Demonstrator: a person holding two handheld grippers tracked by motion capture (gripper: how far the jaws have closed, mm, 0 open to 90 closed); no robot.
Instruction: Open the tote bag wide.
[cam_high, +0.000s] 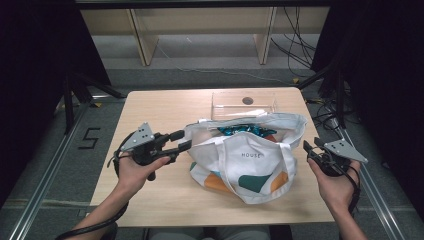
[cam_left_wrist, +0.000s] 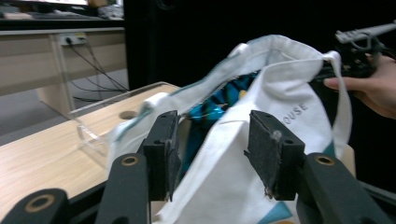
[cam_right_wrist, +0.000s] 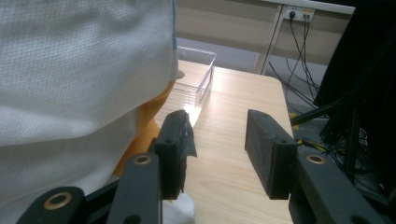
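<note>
A white tote bag (cam_high: 250, 160) printed with teal and orange shapes lies on the wooden table (cam_high: 165, 195), its mouth open toward the far side. Inside it sit shiny teal packets (cam_high: 245, 130). My left gripper (cam_high: 184, 140) is at the bag's left rim. In the left gripper view its jaws stand apart with the bag's cloth (cam_left_wrist: 280, 93) loose between them, and the teal packets (cam_left_wrist: 210, 109) show past them. My right gripper (cam_high: 310, 146) hovers open at the bag's right side. Its left jaw is close beside the cloth (cam_right_wrist: 70, 70), with bare table between the pads.
A clear plastic box (cam_high: 243, 104) stands just behind the bag near the table's far edge. It also shows in both gripper views (cam_left_wrist: 93, 126) (cam_right_wrist: 198, 79). Cables and black stands crowd the floor to the right. Bare wood lies in front of the bag and to its left.
</note>
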